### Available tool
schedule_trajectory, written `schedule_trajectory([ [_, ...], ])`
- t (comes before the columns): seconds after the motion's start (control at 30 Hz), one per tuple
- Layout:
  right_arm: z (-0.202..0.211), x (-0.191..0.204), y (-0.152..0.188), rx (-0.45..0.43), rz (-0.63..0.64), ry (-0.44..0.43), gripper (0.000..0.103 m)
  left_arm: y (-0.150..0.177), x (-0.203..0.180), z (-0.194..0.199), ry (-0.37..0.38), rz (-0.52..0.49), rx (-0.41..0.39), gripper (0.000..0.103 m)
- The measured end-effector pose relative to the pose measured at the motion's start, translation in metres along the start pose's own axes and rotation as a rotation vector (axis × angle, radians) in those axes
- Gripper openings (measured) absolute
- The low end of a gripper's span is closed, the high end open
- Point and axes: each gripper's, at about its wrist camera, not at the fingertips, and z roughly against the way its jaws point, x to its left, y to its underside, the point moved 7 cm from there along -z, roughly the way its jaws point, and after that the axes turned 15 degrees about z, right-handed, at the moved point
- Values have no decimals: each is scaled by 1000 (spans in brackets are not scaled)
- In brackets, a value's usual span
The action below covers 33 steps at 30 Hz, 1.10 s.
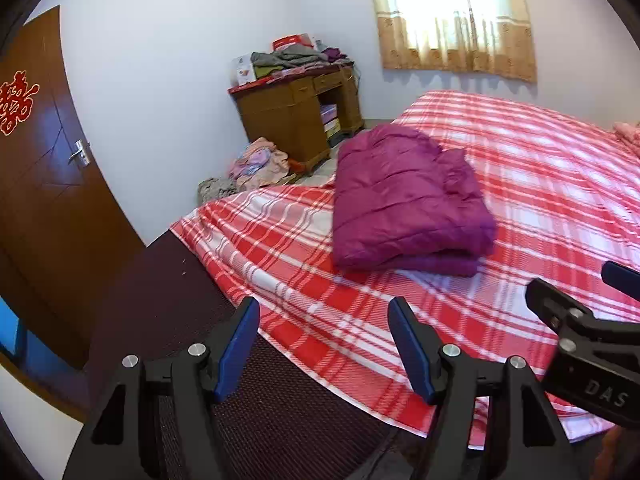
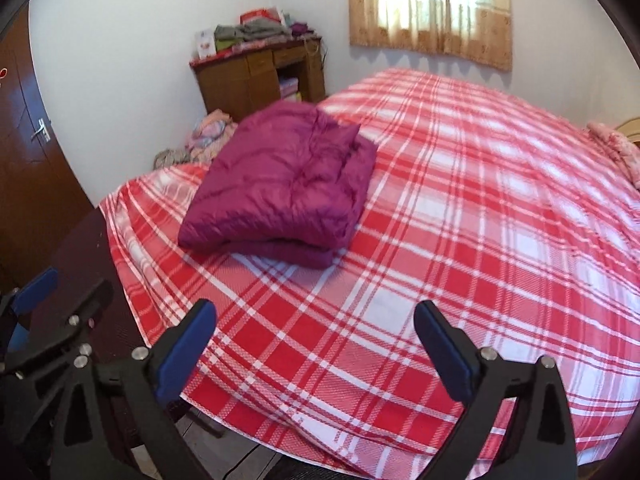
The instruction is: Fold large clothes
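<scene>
A magenta padded jacket (image 1: pixel 408 200) lies folded into a thick rectangle on the red and white plaid bed sheet (image 1: pixel 520 200); it also shows in the right wrist view (image 2: pixel 284 184). My left gripper (image 1: pixel 322 320) is open and empty, held back over the bed's near edge, well short of the jacket. My right gripper (image 2: pixel 316 324) is open and empty over the sheet, in front of the jacket. The right gripper's side shows at the right of the left wrist view (image 1: pixel 580 332). The left gripper shows at the left of the right wrist view (image 2: pixel 48 320).
A wooden desk (image 1: pixel 296 112) piled with clothes and boxes stands by the far wall. A heap of clothes (image 1: pixel 256 164) lies on the floor beside it. A brown door (image 1: pixel 48 160) is at the left. A curtained window (image 1: pixel 456 12) is behind the bed. A pink item (image 2: pixel 616 148) lies at the far right.
</scene>
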Motion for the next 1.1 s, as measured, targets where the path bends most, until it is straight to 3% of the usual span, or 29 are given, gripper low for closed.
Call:
schedule_trajectory([
  [0.17,37,-11,-18,-121,-19,48,102,-20,-8,46,65,22,-102,68],
  [0.27,63,-16,-29,-203,-10,114,103,-29,-10,72,74,22,-176,78],
  [0.53,131,-23,-47,-446,-3,243,103,-50,-7,126,119,51,-332,83],
  [0.6,142,-25,-47,-490,-2,266,103,-53,-5,139,120,64,-369,89],
  [0.83,162,-32,-47,-587,-25,288,103,-60,1,170,147,107,-470,95],
  [1.1,166,-33,-45,-614,-30,286,103,-58,-2,178,164,106,-476,96],
])
